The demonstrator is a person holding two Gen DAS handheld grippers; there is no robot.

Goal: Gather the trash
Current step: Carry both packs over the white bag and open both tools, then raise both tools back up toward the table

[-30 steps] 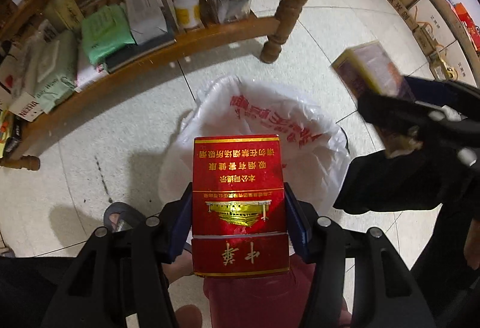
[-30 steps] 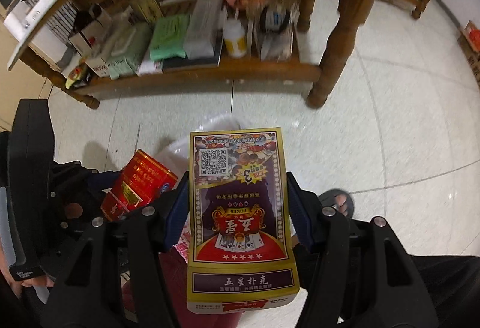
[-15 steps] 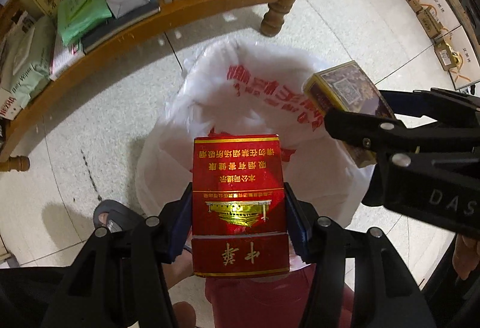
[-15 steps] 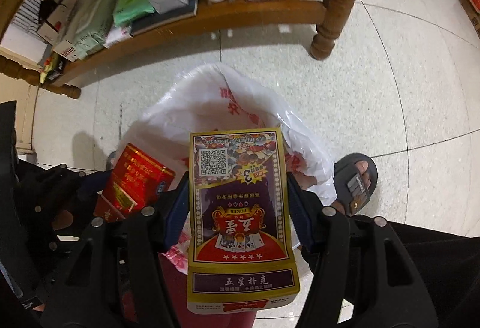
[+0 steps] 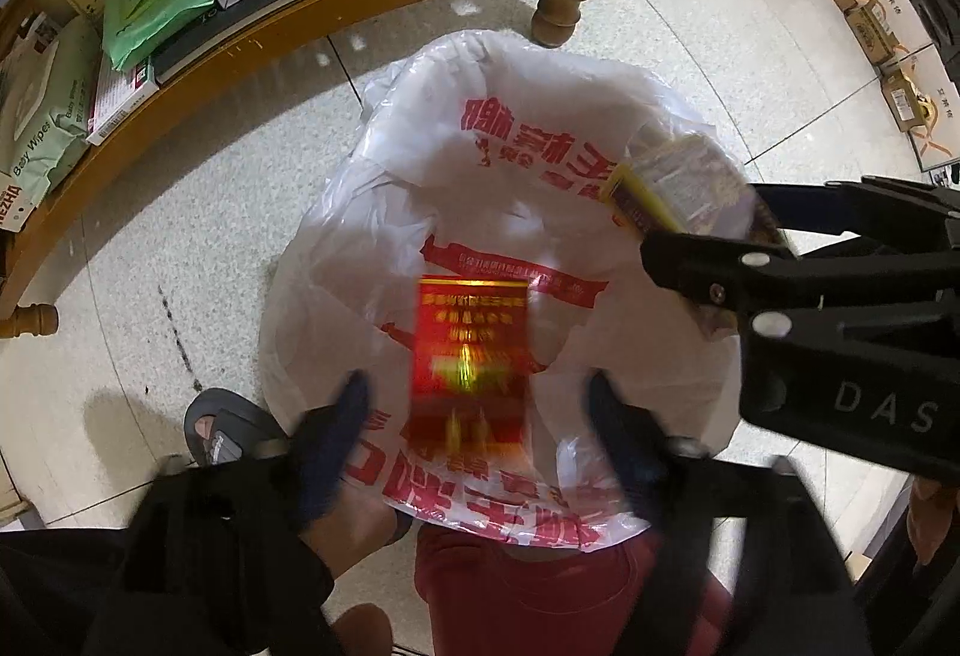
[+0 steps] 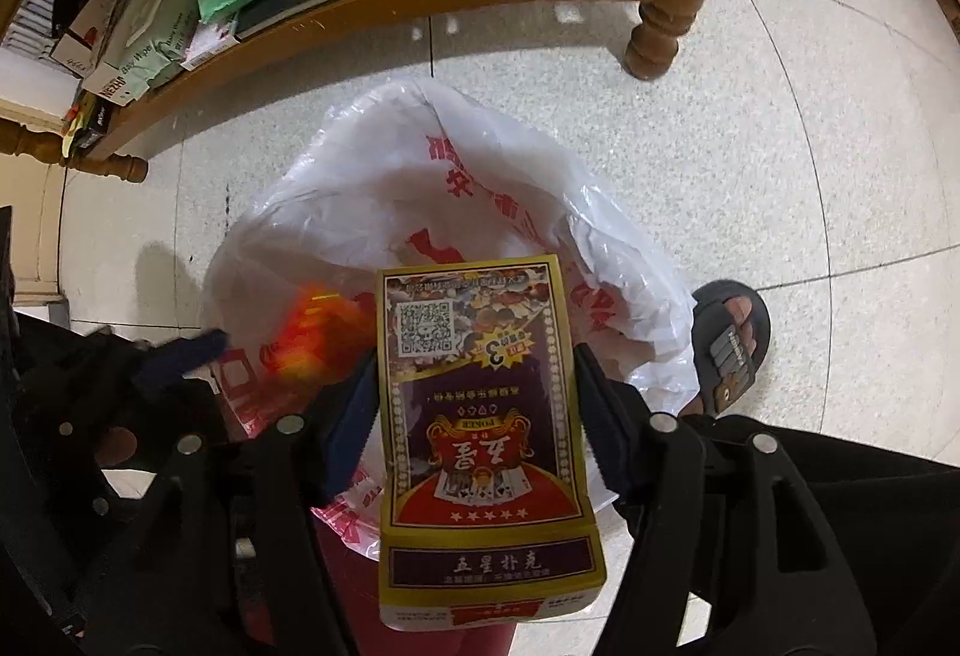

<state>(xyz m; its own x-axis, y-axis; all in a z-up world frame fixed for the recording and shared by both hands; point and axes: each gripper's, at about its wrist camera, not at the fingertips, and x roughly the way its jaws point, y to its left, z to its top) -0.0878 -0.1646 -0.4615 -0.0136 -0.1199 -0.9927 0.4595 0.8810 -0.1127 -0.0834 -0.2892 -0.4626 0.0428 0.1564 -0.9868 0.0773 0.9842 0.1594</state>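
Blurred red-and-gold cigarette pack [image 5: 469, 350]

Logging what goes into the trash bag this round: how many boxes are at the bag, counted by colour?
Red cigarette box, loose between the opening left jaws: 1
Yellow-edged playing-card box, between the opening right jaws: 1
Total: 2, both over the white bag.

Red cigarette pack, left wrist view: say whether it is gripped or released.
Released: the red cigarette pack is blurred above the white plastic bag, clear of both fingers.
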